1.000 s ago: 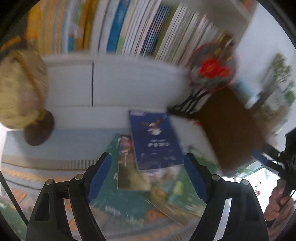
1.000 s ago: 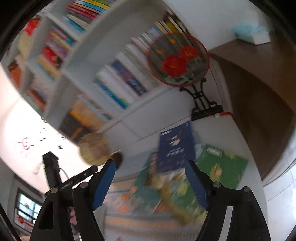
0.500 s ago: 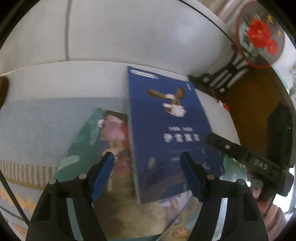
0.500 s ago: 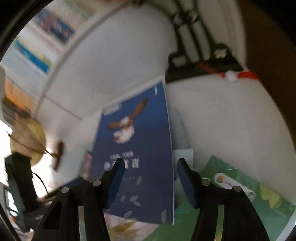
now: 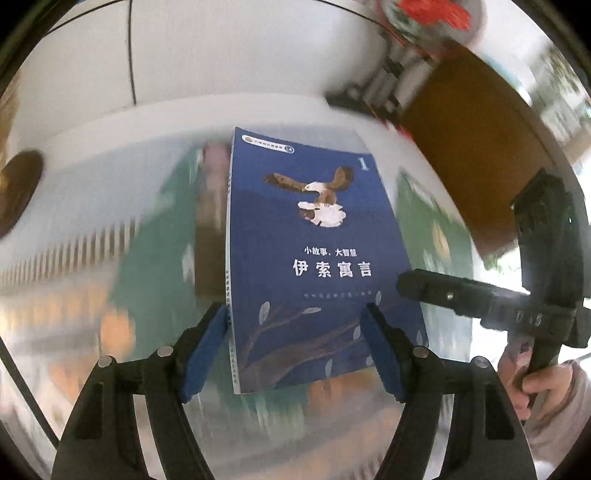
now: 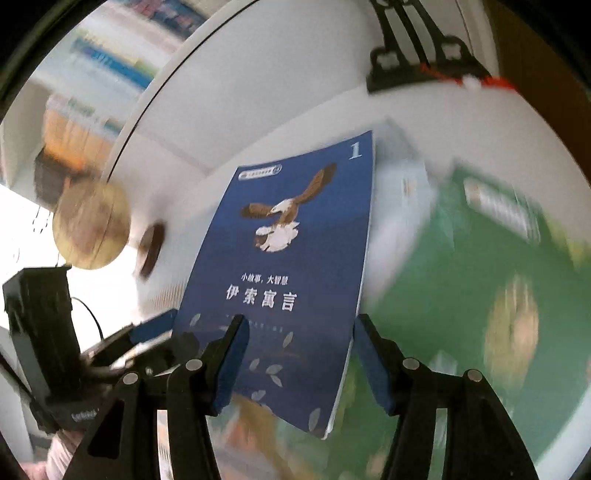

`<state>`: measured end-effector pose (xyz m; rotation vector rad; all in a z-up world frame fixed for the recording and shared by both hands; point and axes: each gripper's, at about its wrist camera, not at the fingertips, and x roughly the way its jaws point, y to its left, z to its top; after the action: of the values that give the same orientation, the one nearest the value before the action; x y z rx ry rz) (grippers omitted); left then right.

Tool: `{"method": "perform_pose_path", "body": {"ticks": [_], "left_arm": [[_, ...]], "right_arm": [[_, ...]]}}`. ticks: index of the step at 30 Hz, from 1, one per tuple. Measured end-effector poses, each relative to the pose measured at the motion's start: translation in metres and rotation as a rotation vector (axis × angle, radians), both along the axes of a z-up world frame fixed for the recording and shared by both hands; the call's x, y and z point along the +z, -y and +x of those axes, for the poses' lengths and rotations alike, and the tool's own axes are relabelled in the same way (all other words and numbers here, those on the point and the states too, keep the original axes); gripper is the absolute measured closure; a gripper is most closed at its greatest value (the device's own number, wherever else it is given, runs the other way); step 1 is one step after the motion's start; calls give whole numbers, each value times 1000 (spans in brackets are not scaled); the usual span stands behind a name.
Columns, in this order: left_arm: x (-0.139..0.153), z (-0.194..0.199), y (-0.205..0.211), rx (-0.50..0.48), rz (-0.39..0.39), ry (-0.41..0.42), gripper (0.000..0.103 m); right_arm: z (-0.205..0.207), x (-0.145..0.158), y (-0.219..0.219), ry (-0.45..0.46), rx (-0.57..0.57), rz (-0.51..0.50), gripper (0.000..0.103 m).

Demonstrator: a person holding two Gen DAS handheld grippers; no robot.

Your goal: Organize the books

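Note:
A blue book (image 5: 314,258) with an eagle on its cover and a white "1" in its corner tops a loose pile of picture books. It looks sharp while everything around it is smeared. My left gripper (image 5: 295,317) stands open over its lower half, the left pad beside the spine, the right pad over the cover. My right gripper (image 6: 295,328) is open too, its right pad just outside the book's (image 6: 280,258) right edge and its left pad over the cover. Whether any pad presses on the book I cannot tell. Each gripper shows at the other view's side, held by a hand (image 5: 543,380).
Green picture books (image 6: 461,288) lie blurred beneath and to the right. A globe (image 6: 90,225) stands at the left, and a black stand (image 6: 417,66) with a red-flowered fan (image 5: 424,18) at the back right beside a brown tabletop (image 5: 476,147). Behind rises a white shelf of books (image 6: 110,74).
Both grippers have dropped from facing the bookshelf to close over the blue book, and their jaws have narrowed a little. The book now fills both views and its near edge looks raised.

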<state>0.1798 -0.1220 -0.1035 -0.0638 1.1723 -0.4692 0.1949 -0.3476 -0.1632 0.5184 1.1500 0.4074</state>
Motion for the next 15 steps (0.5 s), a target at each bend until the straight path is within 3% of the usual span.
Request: {"method": "perform_pose_path", "body": {"ticks": [5, 7, 10, 15], "left_arm": [[-18, -98, -15, -21, -36, -114, 38], [-25, -114, -19, -5, -40, -132, 41], [-28, -109, -23, 36, -74, -140, 41], [-35, -95, -19, 22, -59, -153, 42]], "right_arm": [[-106, -10, 9, -60, -9, 30, 45], [-139, -21, 14, -101, -18, 49, 45], [-163, -27, 26, -79, -33, 73, 45], [-156, -29, 36, -16, -41, 84, 46]]}}
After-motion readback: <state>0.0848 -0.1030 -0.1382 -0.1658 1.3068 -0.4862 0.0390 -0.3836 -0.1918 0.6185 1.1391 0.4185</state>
